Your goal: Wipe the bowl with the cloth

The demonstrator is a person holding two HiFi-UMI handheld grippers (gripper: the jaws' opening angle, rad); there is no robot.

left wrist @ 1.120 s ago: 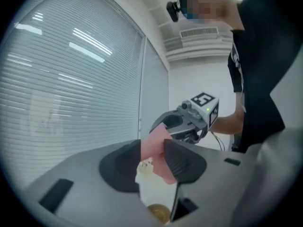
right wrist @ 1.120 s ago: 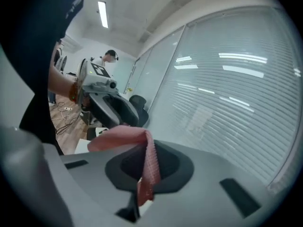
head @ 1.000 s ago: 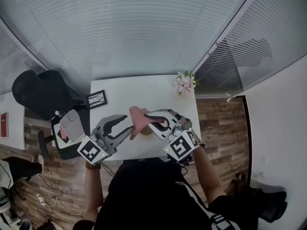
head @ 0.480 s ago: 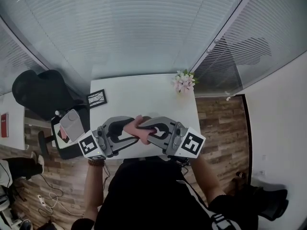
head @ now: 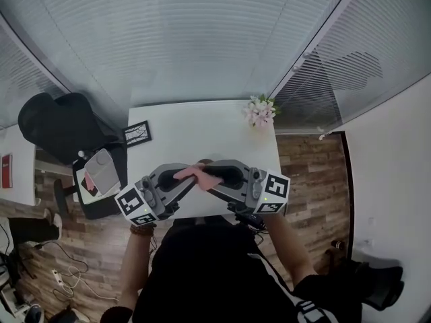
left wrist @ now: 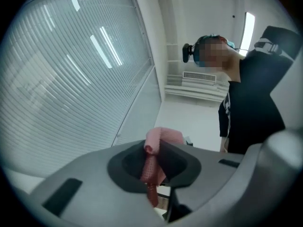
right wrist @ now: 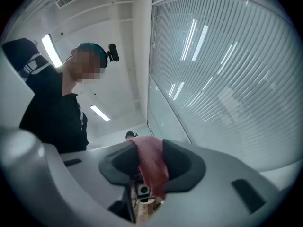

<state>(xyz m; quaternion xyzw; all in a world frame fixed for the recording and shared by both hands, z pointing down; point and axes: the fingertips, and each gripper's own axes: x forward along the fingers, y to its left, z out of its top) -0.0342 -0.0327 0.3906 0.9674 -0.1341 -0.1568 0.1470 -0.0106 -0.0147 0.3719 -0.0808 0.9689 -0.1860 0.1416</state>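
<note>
In the head view, the cloth (head: 196, 174) is being spanned at mid-frame over the lower edge of the desk (head: 202, 130). Its long axis is lying left to right between the left gripper (head: 183, 178) and the right gripper (head: 214, 177), which are set tip to tip. No bowl is being shown.

In the left gripper view, the cloth (left wrist: 152, 171) is being clamped by jaws that have just been closing on it.

In the right gripper view, the jaws have just been opening and are standing apart. The cloth (right wrist: 152, 167) is being left draped loosely between them.
</note>
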